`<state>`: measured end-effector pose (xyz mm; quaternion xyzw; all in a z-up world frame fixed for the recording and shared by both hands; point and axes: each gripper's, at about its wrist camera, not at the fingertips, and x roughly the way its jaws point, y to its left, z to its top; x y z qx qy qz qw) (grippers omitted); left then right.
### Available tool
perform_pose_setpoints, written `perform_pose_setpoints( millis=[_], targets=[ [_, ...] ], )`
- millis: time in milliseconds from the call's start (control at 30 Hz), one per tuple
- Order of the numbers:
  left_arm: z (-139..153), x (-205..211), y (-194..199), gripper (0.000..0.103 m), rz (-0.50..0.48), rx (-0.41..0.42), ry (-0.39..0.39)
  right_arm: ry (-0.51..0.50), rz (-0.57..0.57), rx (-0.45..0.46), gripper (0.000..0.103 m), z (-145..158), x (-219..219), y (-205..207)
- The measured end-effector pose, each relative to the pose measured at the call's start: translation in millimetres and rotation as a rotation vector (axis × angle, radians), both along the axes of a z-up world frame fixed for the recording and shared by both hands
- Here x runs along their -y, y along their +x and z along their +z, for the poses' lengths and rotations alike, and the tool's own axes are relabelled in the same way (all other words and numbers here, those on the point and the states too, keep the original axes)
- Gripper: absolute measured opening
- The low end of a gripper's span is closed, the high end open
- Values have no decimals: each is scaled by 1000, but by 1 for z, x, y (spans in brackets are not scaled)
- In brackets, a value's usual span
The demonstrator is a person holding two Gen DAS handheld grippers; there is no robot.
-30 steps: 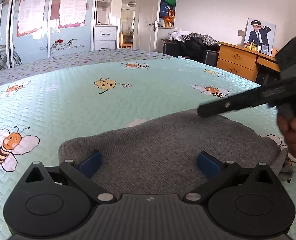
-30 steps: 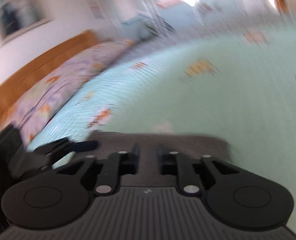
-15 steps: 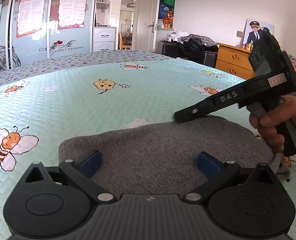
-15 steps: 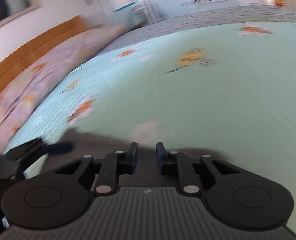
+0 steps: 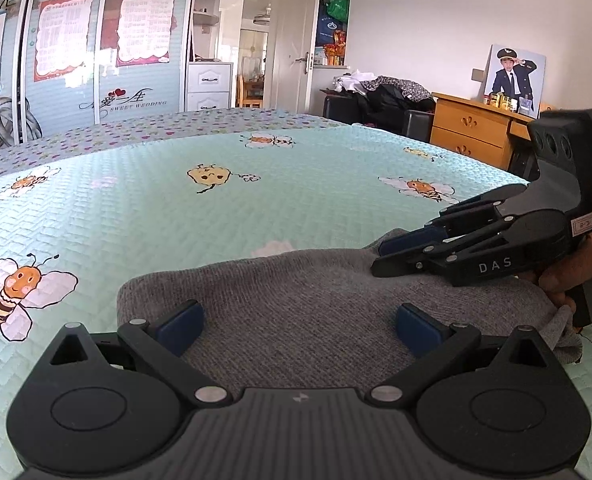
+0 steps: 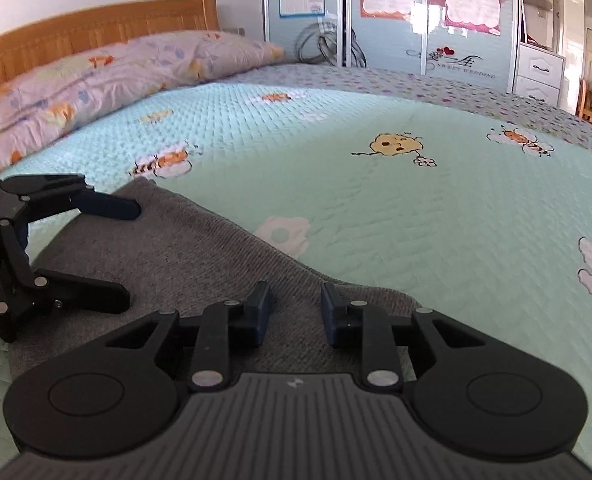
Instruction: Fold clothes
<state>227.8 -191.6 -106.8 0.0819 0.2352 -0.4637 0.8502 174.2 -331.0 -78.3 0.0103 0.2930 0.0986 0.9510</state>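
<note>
A grey knitted garment point(image 5: 296, 312) lies folded flat on the mint quilt with bee prints point(image 5: 176, 208). My left gripper point(image 5: 300, 326) is open wide, low over the garment's near edge, with only cloth showing between its blue pads. A hand holds my right gripper point(image 5: 380, 260) low over the garment's right end, its fingers pointing left. In the right wrist view the right gripper point(image 6: 294, 312) has a narrow gap between its pads with nothing in it, and the garment point(image 6: 176, 256) lies beneath. The left gripper point(image 6: 132, 256) stands spread at the left there.
The quilt stretches bare beyond the garment. A lilac pillow point(image 6: 96, 76) and wooden headboard point(image 6: 96, 28) lie at one end. Sliding wardrobe doors point(image 5: 76, 60), an open door point(image 5: 292, 56), a dark chair piled with clothes point(image 5: 384, 96) and a wooden dresser point(image 5: 472, 132) stand past the bed.
The right gripper swung round and came down from above the garment's far edge to its right end, fingers slightly wider apart. The left gripper and the garment stayed put.
</note>
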Motion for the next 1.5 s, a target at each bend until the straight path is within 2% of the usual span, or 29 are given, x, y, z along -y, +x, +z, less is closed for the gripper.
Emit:
perform_pose_setpoints(
  millis=[100,200,267,367,433,533,600,667,800,900,967,1033,1067,1200,1333,1400,1467,1500],
  targets=[
    [0,-1,1,102,-1,-2,-6,35,7,14,32,-3,31,-19],
    [0,-3,2,102,0,-8,-9,19,-12,36,43,7,61,-47],
    [3,-4,2,102,1,-11,-1,24,-21,57,68,14,75,-67],
    [12,-9,-10,102,-9,21,31,65,-17,94,70,24,72,-101],
    [16,-22,-23,102,-27,33,29,23,-8,75,72,19,66,-128],
    [15,-44,-43,102,-54,54,46,49,-64,35,81,6,81,-169],
    [12,-55,-53,103,-40,69,94,53,-114,55,81,11,82,-190],
    [13,-64,-60,102,-22,47,110,47,-152,95,80,20,77,-208],
    [20,-66,-81,102,-38,71,100,6,-117,241,82,41,41,-219],
    [21,-61,-96,102,-46,130,148,-145,-85,262,83,36,5,-203],
    [21,-63,-107,102,-47,172,180,-235,-95,190,83,22,-8,-188],
    [21,-64,-117,102,-48,214,211,-230,-102,104,80,10,-4,-186],
    [22,-64,-123,102,-48,235,227,-215,-113,97,80,8,-1,-191],
    [39,-67,-138,102,-85,256,154,-118,-150,201,82,28,8,-218],
    [27,-47,-141,102,-84,299,243,-70,-57,276,82,47,-7,-215],
    [22,-50,-144,102,-75,292,267,-108,37,265,75,46,-24,-208],
    [19,-60,-148,102,-65,266,269,-187,119,232,50,39,-41,-197],
    [18,-68,-149,102,-51,247,270,-233,147,221,46,34,-50,-192]
  ],
)
